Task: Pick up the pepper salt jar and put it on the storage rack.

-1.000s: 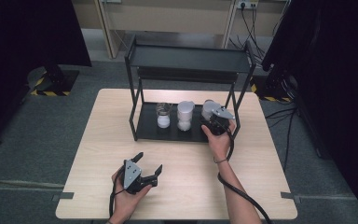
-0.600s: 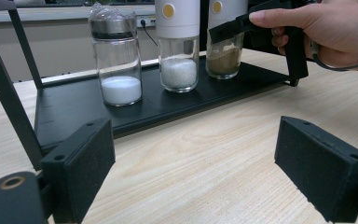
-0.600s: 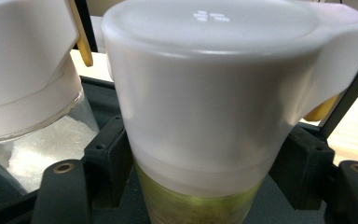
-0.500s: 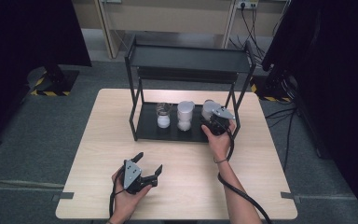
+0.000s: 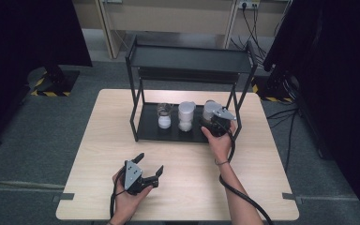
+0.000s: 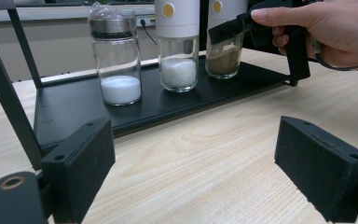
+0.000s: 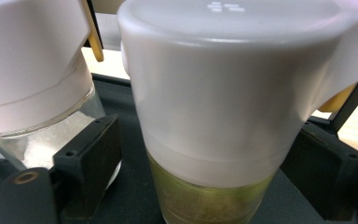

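A jar of brown spice with a white cap [image 7: 214, 93] stands on the black rack's bottom shelf [image 5: 147, 129], at the right end of a row of three. My right gripper [image 7: 209, 172] reaches around it from the front. Its jaws have just been opening and now flank the jar without pressing on it. In the high view the right gripper [image 5: 214, 123] sits at the spice jar [image 5: 210, 108]. My left gripper [image 5: 147, 164] rests open over the table's near side with nothing between its jaws, and the left gripper [image 6: 196, 172] faces the rack.
A white-capped jar of white grains [image 5: 186, 116] and a glass shaker [image 5: 164, 116] stand to the left of the spice jar. The rack's upper shelf [image 5: 190, 58] hangs over them, and black uprights [image 5: 133, 108] frame the sides. Bare wooden tabletop [image 5: 187, 164] lies in front.
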Action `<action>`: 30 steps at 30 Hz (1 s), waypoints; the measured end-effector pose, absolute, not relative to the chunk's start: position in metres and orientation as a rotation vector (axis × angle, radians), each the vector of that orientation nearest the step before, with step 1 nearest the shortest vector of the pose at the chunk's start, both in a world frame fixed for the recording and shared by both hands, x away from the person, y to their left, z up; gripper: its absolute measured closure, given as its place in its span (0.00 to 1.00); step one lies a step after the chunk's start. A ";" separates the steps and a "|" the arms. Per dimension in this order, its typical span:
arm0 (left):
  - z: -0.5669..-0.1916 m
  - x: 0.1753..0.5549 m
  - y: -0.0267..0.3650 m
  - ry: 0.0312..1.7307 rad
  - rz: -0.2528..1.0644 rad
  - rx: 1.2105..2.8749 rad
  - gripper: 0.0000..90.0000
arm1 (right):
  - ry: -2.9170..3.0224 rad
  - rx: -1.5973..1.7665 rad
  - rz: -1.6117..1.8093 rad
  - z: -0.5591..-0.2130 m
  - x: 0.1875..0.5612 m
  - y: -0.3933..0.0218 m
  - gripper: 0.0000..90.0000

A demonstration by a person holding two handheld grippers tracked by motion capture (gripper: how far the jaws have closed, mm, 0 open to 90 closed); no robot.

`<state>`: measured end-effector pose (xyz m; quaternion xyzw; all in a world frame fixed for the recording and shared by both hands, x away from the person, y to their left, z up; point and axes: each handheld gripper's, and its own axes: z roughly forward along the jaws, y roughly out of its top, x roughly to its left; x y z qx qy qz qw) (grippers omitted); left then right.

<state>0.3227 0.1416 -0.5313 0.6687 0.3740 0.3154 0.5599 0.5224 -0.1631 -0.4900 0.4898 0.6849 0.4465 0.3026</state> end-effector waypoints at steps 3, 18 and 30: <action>-0.531 0.323 0.142 0.882 0.743 1.575 0.13 | 1.816 1.302 1.183 -0.489 0.522 -0.163 0.13; -0.531 0.323 0.141 0.882 0.745 1.576 0.13 | 1.847 1.309 1.161 -0.482 0.514 -0.162 0.05; -0.531 0.322 0.141 0.880 0.747 1.576 0.13 | 1.858 1.322 1.148 -0.481 0.507 -0.166 0.04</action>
